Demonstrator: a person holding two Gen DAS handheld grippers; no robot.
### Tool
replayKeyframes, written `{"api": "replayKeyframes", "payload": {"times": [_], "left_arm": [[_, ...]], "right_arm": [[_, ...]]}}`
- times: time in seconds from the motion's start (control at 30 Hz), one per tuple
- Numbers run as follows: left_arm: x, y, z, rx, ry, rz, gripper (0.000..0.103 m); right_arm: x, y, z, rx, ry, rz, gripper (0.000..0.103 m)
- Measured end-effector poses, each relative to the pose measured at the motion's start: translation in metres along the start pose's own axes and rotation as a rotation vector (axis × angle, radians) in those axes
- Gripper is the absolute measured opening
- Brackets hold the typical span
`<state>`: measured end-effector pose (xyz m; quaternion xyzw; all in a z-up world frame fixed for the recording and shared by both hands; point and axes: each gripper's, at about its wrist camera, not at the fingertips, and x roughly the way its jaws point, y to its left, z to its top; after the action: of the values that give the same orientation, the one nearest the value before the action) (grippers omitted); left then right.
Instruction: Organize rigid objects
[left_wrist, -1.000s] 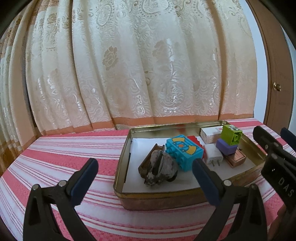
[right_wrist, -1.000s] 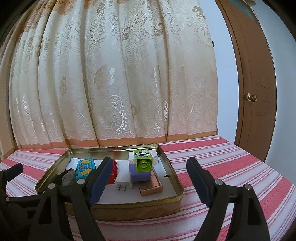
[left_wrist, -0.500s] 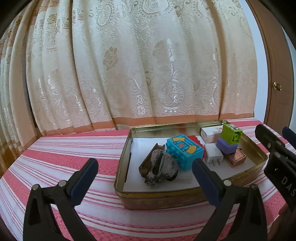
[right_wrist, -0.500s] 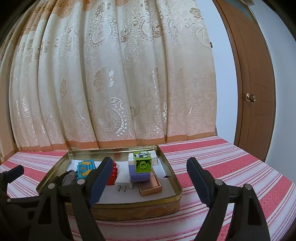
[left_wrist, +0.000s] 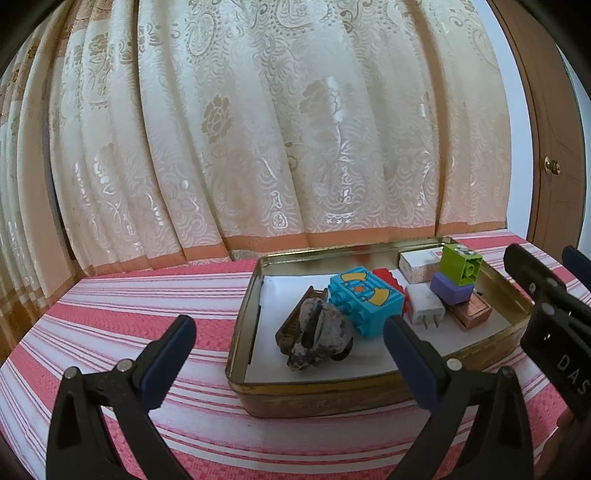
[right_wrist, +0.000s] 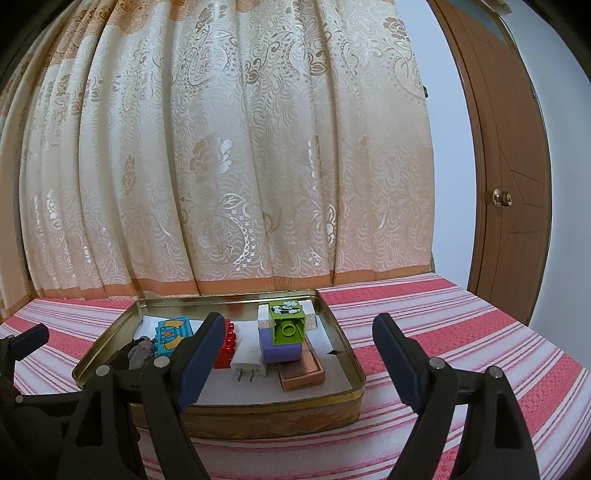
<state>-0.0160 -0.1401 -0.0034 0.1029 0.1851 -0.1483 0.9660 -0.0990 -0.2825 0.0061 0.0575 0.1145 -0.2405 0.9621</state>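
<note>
— Sitting in the tin (left_wrist: 373, 397), every piece: the teal block (left_wrist: 364, 304) mid-tray, the grey rock (left_wrist: 319, 338) touching its near-left side, a red brick (left_wrist: 388, 277) behind it.

— And on the right side?

— White plug (left_wrist: 424, 308) with prongs toward us, then a stack: green block (left_wrist: 461, 267) tilted on a purple block (left_wrist: 450, 291), which sits on a copper box (left_wrist: 474, 315). A white box (left_wrist: 419, 264) stands at the far wall behind them.

— Fingers, what are they doing?

— Left gripper (left_wrist: 286, 338) has its jaws spread wide, nothing between them, nothing touched. It hangs in front of the tin's near-left corner; one blue pad (left_wrist: 406, 354) overlaps the rim in the picture, contact I cannot tell.

— Right one?

— Right gripper (right_wrist: 295, 360) likewise wide apart and empty, poised before the tin's near wall, clear of the pieces. From the right wrist view the left pad (right_wrist: 194, 365) covers part of the red brick.

— Setting?

— Tin rests on a red-and-white striped cloth (right_wrist: 461, 354), cream curtain (right_wrist: 240, 147) behind, a brown door (right_wrist: 509, 166) at right.
</note>
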Motion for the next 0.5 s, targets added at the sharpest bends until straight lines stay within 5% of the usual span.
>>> {"api": "replayKeyframes", "payload": {"times": [0.5], "left_arm": [[0.0082, 0.0048, -0.0004, -0.042, 0.056, -0.043, 0.103]], "right_arm": [[0.0004, 0.0001, 0.0001, -0.002, 0.004, 0.000, 0.084]]}}
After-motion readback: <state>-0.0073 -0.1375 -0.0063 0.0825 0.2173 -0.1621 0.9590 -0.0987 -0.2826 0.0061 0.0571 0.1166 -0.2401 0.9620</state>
